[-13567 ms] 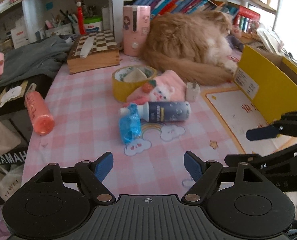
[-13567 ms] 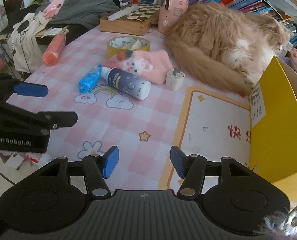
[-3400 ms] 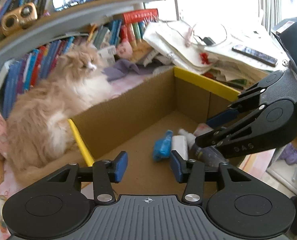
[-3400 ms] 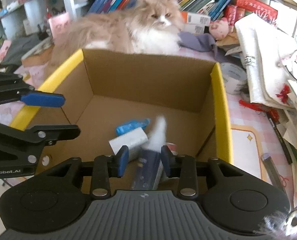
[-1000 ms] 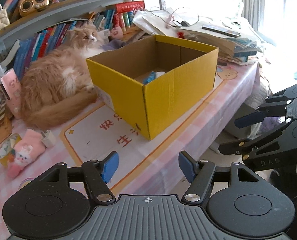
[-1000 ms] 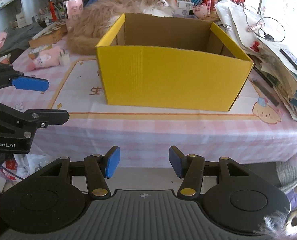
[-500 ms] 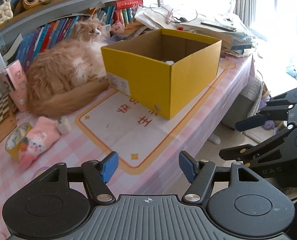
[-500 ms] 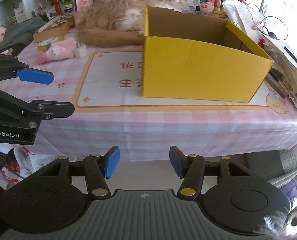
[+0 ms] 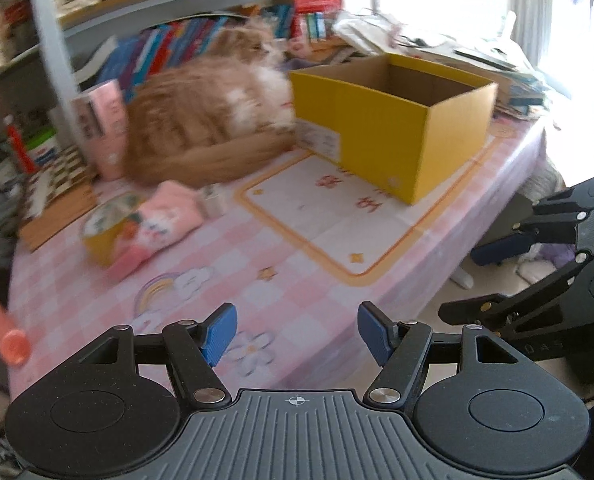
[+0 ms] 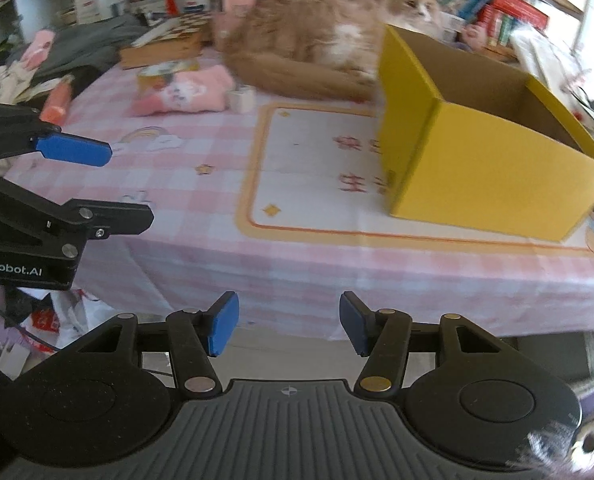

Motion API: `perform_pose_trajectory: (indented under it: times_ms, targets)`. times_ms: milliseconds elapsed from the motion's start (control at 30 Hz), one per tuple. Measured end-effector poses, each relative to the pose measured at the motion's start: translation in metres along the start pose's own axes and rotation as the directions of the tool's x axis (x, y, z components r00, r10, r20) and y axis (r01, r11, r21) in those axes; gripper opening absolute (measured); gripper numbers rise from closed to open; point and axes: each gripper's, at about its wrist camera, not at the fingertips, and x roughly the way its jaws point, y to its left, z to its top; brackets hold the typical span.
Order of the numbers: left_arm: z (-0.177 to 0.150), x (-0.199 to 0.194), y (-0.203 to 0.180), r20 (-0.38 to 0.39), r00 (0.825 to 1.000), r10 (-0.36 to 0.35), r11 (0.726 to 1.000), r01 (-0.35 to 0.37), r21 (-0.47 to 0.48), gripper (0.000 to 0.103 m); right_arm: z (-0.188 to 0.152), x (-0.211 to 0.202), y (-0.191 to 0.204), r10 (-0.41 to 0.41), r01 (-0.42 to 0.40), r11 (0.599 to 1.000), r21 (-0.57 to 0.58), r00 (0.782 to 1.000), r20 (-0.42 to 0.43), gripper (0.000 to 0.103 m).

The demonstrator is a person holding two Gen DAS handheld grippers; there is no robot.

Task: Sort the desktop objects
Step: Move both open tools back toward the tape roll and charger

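Both grippers hang empty off the near edge of the table [image 9: 257,248], jaws apart with nothing between them. What is left to sort lies far and to the left: a pink plush toy [image 9: 159,222] leaning against a yellow tape roll [image 9: 105,232], its long axis running near-left to far-right, though blur softens it. The left gripper [image 9: 297,334] is nearer it than the right gripper [image 10: 287,328]. The yellow box [image 10: 485,168] stands to the right.

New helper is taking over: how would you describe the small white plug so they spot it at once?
Start at the big orange cat lying behind the pink checked tablecloth. Just in front of its tail, beside the pink plush toy, sits the white plug: the only small, hard white block there.
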Motion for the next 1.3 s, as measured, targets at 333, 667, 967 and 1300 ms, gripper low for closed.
perform_pose_trajectory:
  times_ms: [333,667,967,1300]
  targets:
    - [-0.028,-0.022,0.048,-0.007,0.992,0.124,0.976,-0.123,-0.178,0.068,0.021,0.011,0.044,0.069,-0.067,0.988,-0.137,0.998,0.009,0.053]
    - [-0.035,-0.031,0.072,0.008,0.981,0.196,0.943,-0.186,-0.275,0.069,0.045,0.017,0.065,0.077,-0.064,0.977,-0.202,0.995,0.06,0.053]
    - [-0.024,-0.024,0.082,0.023,0.975,0.221,0.922,-0.201,-0.331,0.069,0.06,0.028,0.068,0.091,-0.075,0.971,-0.227,0.994,0.061,0.053]
    - [-0.002,0.004,0.096,-0.019,0.955,0.296,0.87,-0.278,-0.408,0.076,0.09,0.055,0.051,0.129,-0.112,0.963,-0.246,0.99,0.056,0.053]
